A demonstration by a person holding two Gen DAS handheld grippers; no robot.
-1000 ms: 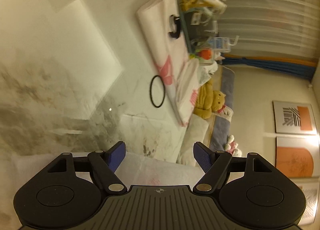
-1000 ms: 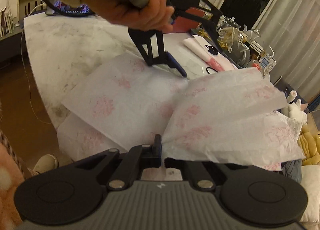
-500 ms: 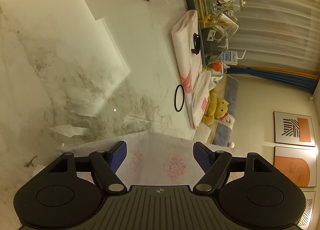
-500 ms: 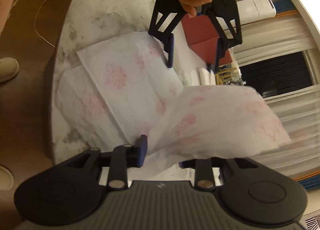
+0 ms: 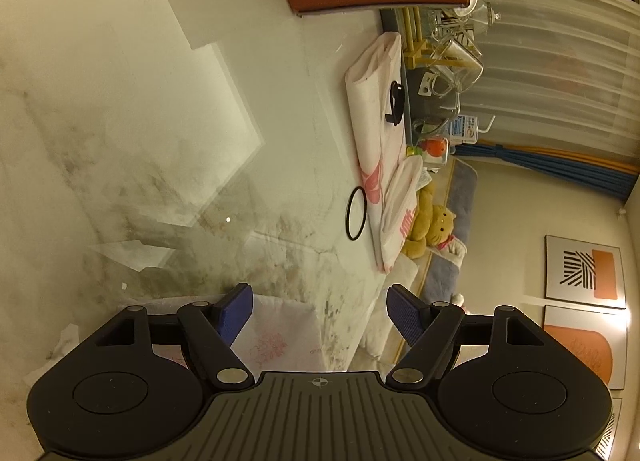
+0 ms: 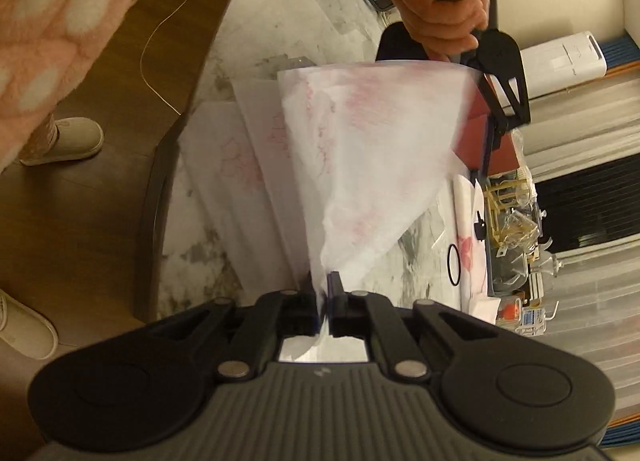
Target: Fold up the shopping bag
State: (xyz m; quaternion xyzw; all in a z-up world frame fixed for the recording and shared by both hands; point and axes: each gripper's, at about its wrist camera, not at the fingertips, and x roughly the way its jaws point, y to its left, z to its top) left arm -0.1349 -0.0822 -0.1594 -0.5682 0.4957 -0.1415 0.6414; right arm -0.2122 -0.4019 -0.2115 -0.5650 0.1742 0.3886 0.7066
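tongs (image 5: pixel 320 311): blk arms, blue ribbed pads, silver pivot screws | sleeve (image 6: pixel 52 17): pink fleece w/ white dots

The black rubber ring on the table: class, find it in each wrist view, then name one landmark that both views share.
Left wrist view: the black ring lies flat on the marble table, right of centre, beside the folded pink-printed bags.
Right wrist view: the ring shows small at right of centre, past the lifted shopping bag.
Shared landmark: the folded bags beside it.
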